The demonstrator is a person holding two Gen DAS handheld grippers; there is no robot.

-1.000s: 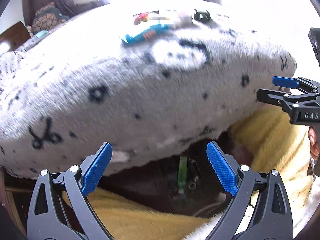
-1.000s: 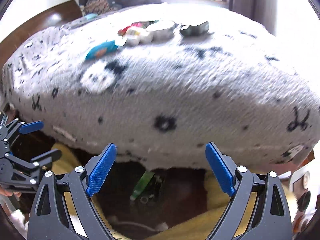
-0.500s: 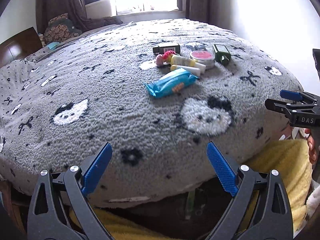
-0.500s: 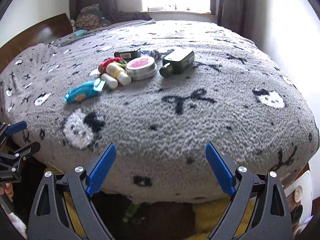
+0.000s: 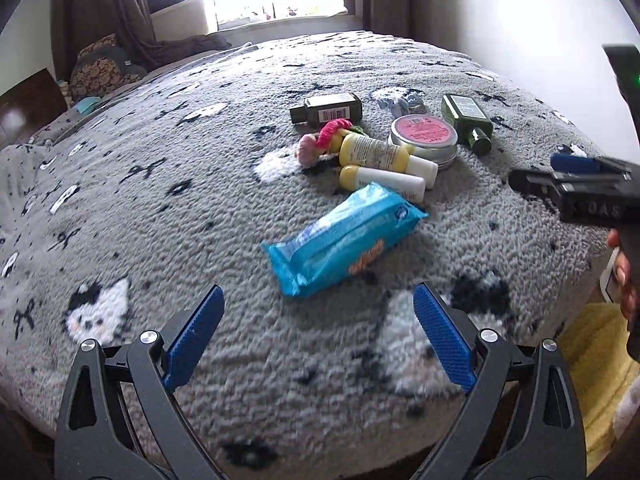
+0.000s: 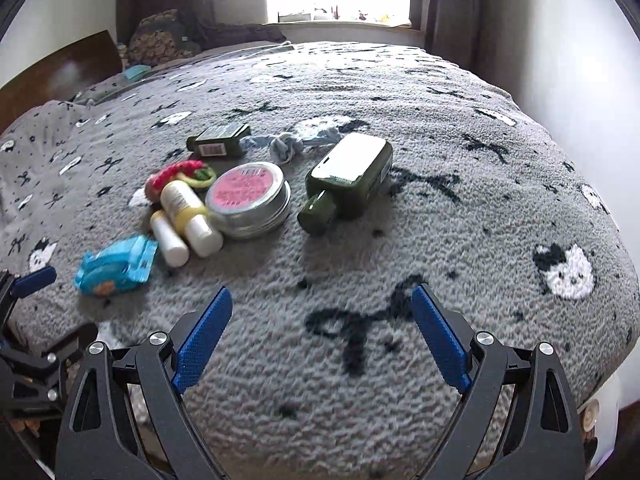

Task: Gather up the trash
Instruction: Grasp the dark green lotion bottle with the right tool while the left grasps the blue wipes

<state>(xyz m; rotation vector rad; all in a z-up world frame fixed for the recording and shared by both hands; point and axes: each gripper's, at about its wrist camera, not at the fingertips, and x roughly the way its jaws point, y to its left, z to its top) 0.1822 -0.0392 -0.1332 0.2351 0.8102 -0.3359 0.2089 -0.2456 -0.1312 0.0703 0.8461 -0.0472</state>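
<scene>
Both grippers have been lifted a fair bit in the last second: a moment back only the drooping edge of the grey blanket (image 5: 168,184) and the dark gap under the bed could be seen, and now the whole top of the bed is laid out in front of the cameras. So the approach looks basically done and the pile of stuff can finally be picked from. Nothing's been grabbed yet though.

The left gripper (image 5: 318,336) is held spread wide with nothing between the blue pads. The blue wipes packet (image 5: 342,240) is lying flat on the blanket just ahead of it, roughly centred on the gap, maybe a touch toward the right pad. Probably the first thing to be collected, going by position.

The right gripper (image 6: 320,340) is spread wide and empty too. Ahead of it and a bit left, the pink-lidded tin (image 6: 249,199) and the dark green bottle (image 6: 349,178) are lying near each other, with two yellow tubes (image 6: 188,214) touching the tin's left side. A second dark bottle (image 6: 218,141), a pink and green knitted thing (image 6: 180,176) and a bluish crumpled scrap (image 6: 285,147) are sitting further back. No bin or bag can be seen in either view.
</scene>
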